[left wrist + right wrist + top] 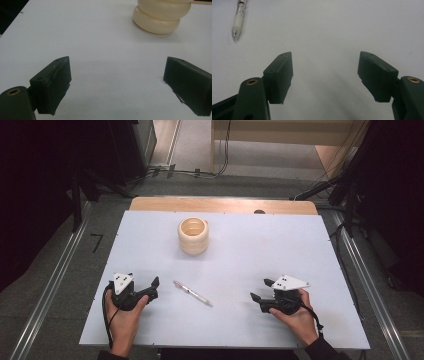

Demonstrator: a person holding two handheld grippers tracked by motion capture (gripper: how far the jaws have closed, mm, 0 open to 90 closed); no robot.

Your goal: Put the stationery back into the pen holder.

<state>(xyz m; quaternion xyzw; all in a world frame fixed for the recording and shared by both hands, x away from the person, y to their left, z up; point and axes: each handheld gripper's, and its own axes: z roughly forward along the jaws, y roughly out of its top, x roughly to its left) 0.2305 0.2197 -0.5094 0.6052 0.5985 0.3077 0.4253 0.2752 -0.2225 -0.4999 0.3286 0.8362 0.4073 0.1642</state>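
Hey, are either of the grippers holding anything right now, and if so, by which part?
Nothing is held. The left gripper and right gripper both rest open on the table, and the pen lies untouched between them.

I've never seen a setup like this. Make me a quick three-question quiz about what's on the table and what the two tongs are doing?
1. True or false: the pen lies flat on the table between the left tongs and the right tongs.
2. What stands farther back on the table? A) a ribbed cream cup B) a red bowl C) a book
3. Fill in: the jaws of both tongs are ____ and hold nothing.

Key: 1 true; 2 A; 3 open.
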